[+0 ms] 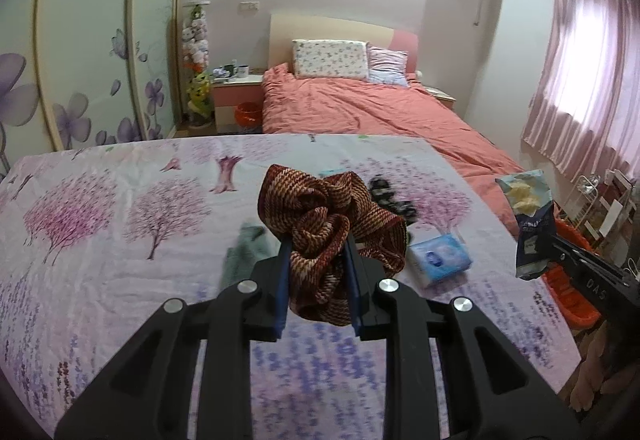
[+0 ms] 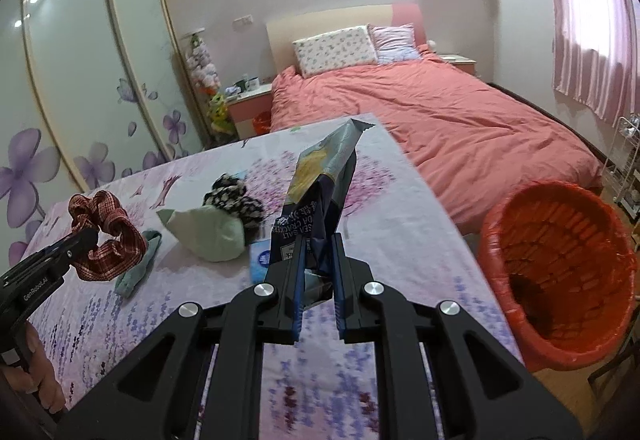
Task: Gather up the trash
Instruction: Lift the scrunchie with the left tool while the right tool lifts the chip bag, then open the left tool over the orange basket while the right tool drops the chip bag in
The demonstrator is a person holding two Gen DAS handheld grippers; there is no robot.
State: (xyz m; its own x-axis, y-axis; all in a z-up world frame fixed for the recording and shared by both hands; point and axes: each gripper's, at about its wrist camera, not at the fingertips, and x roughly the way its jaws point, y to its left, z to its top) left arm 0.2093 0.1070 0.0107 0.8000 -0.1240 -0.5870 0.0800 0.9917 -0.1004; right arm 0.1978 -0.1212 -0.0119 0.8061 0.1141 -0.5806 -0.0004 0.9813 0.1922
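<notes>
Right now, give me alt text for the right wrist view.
The right gripper pinches a crumpled cracker bag above a floral table, with a red bin at right. At left, the left gripper holds a reddish scrunchie; a bed lies behind.

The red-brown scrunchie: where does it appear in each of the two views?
Left wrist: centre, scrunchie clamped between the left gripper fingers.
Right wrist: far left, scrunchie hanging from the left gripper.
Shared landmark: blue tissue pack on the table.
</notes>
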